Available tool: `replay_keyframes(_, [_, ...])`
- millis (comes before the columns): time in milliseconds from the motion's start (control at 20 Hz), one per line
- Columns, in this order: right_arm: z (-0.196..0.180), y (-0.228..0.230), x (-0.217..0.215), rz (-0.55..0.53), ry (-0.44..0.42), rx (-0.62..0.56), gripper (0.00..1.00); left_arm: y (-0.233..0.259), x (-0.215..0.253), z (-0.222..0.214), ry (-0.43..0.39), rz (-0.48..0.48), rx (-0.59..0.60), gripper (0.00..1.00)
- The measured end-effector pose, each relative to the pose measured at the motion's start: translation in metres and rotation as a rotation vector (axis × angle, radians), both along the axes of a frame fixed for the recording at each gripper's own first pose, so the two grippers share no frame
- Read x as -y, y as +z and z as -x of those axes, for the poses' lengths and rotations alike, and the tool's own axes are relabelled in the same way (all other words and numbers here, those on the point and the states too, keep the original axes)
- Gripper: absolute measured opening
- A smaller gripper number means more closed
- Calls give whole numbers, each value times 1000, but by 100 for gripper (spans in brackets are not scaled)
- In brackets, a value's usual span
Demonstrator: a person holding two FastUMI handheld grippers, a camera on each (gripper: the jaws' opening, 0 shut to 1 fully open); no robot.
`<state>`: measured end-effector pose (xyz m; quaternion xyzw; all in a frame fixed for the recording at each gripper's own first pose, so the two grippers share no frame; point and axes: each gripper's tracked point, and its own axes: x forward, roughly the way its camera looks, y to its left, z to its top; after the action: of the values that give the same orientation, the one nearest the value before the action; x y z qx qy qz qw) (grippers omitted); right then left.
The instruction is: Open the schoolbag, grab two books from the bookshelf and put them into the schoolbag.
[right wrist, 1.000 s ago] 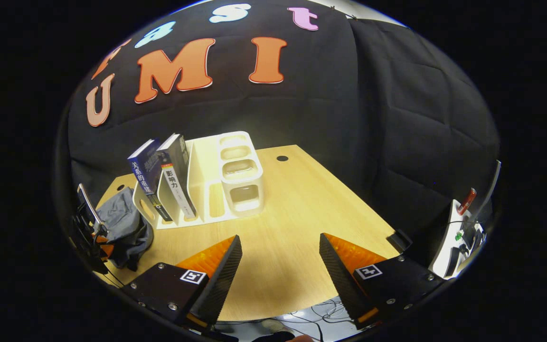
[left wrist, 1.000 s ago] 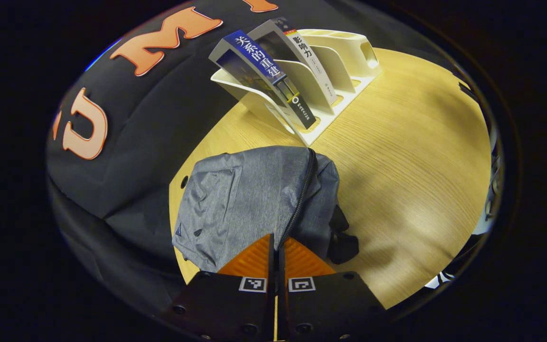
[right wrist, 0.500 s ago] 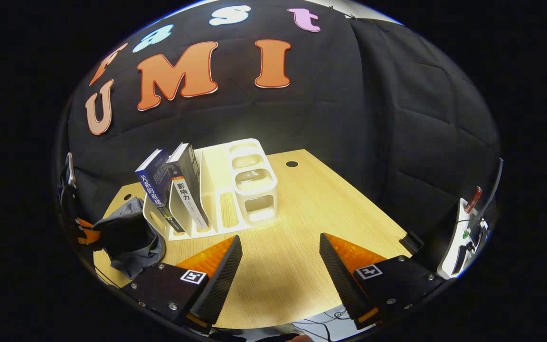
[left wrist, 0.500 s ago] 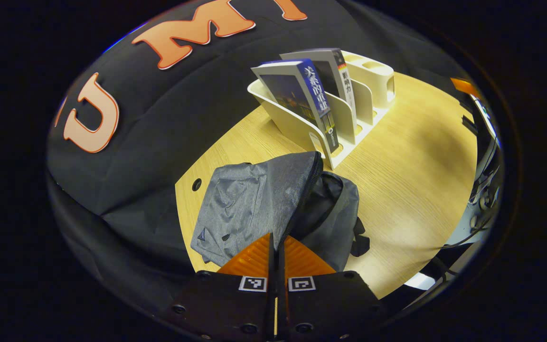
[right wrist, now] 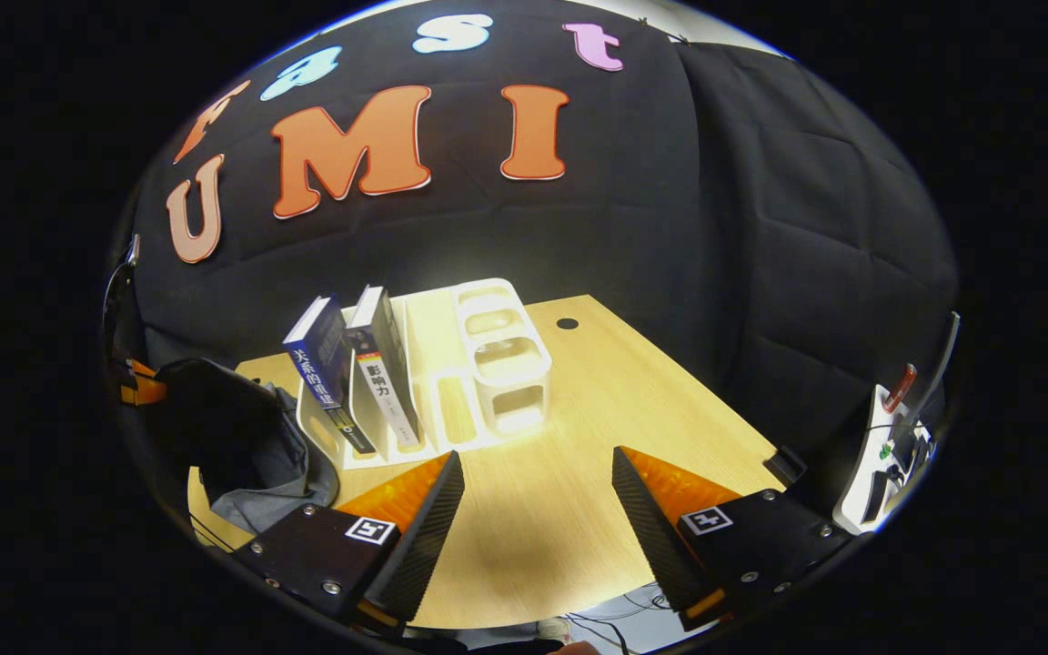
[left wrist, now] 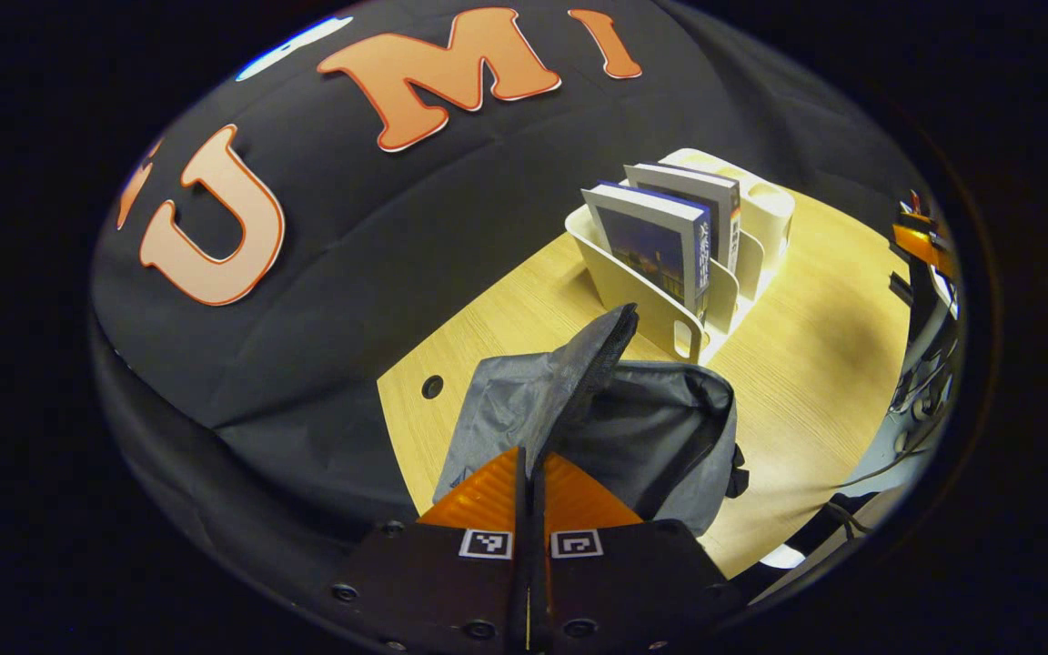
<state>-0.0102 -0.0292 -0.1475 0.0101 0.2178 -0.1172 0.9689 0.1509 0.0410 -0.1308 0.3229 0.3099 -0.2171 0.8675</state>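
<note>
Light wood table (right wrist: 579, 455) carries white bookshelf (right wrist: 451, 364) at 12 o'clock with 2 books (right wrist: 356, 368); grey schoolbag (right wrist: 251, 455) at 9 o'clock.

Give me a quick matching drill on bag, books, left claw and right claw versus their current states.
Things:
1. bag
2. books
3. left claw
4. right claw

States:
A. open, over bare table
B. standing in the white rack
C. flap lifted, mouth gaping
D. shut on the bag's flap

Pairs: 1-C, 2-B, 3-D, 4-A
</note>
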Motion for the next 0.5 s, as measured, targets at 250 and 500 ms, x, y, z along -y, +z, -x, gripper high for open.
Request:
replay_keyframes(250, [-5,43,-30,106,71,-24,98,21,-10,-27,-64,38,11,1])
replay_keyframes(500, [-40,99,-92,173,192,-11,98,32,-13,-46,-108,79,9,1])
